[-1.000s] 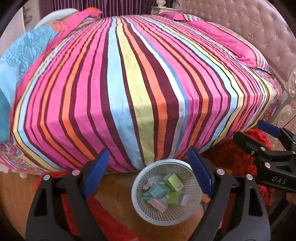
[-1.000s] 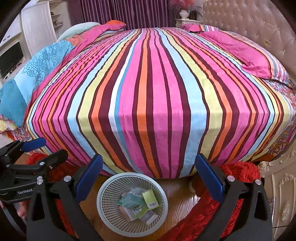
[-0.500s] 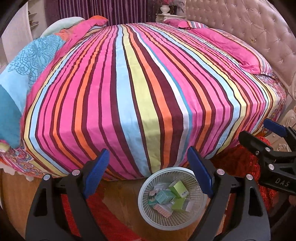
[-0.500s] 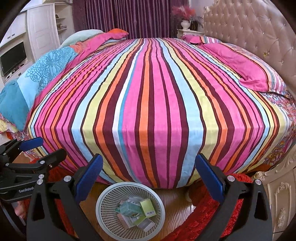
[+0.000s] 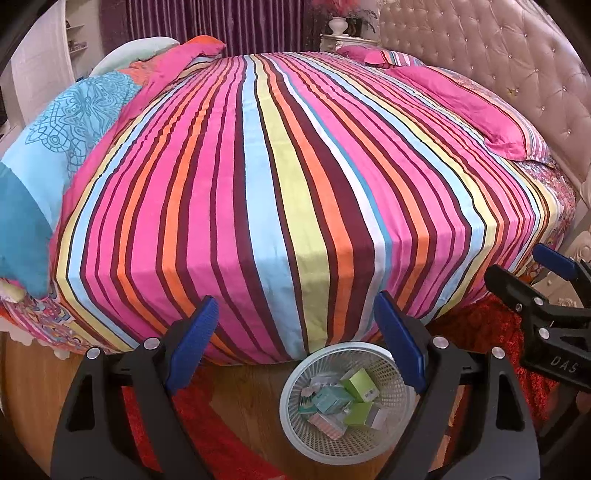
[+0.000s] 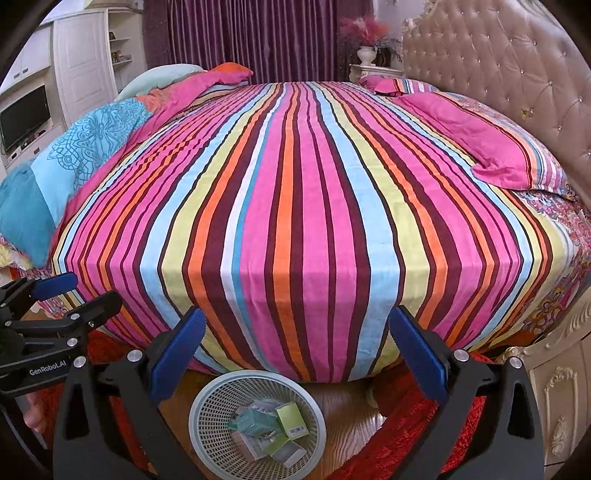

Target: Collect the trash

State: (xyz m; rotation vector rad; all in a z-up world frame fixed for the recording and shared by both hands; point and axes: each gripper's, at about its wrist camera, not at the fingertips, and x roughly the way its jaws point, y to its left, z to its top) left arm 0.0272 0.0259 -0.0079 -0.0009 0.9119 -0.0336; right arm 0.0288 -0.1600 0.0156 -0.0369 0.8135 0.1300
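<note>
White mesh basket (image 5: pixel 343 402) with small boxes (image 5: pixel 341 400) inside has slid lower in both views. Left gripper (image 5: pixel 295 343) and right gripper (image 6: pixel 295 354), wide open and empty, have been raised; collection is judged finished.

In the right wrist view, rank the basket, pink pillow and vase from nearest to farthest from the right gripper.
1. Basket: on the floor, just below the right gripper.
2. Pink pillow: on the bed, right side.
3. Vase: on the far nightstand.

Big bed (image 6: pixel 295 206) with stripy cover, pink pillow (image 6: pixel 480 140), blue blanket (image 6: pixel 70 166), red rug (image 5: pixel 491 332), purple curtains (image 6: pixel 258 33).
</note>
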